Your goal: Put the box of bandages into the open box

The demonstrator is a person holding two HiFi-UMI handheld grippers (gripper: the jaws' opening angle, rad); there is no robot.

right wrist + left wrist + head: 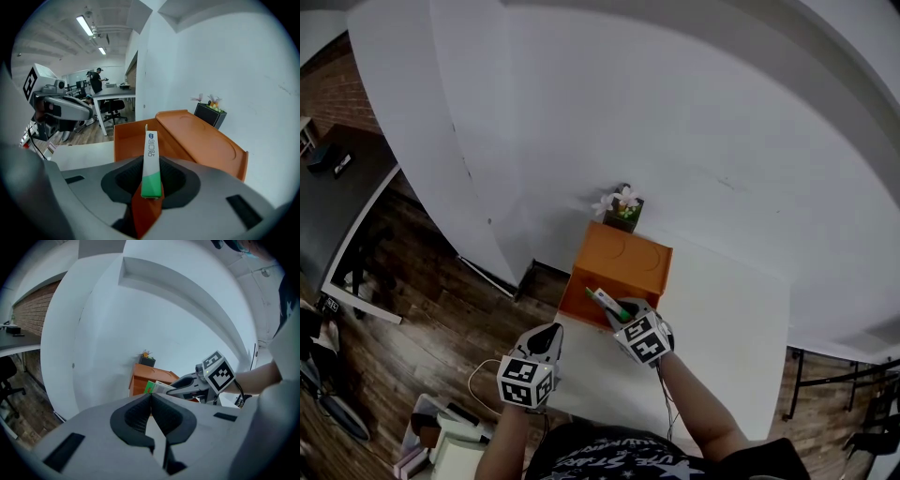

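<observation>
Squarely in the right tool (151, 177), clamped by its broad faces, the box of bandages (151, 154) stands on edge at the front rim of the orange open box (201, 140) on the table (727, 314). It looks like light, crushable card, so gentle pressure should do. The left tool (151, 401) is closed on nothing.

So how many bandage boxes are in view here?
1. The bandage box is clamped in the right gripper, held at the front rim of the open orange box. Part of the orange box's interior is out of sight, so another could be hidden.
</observation>
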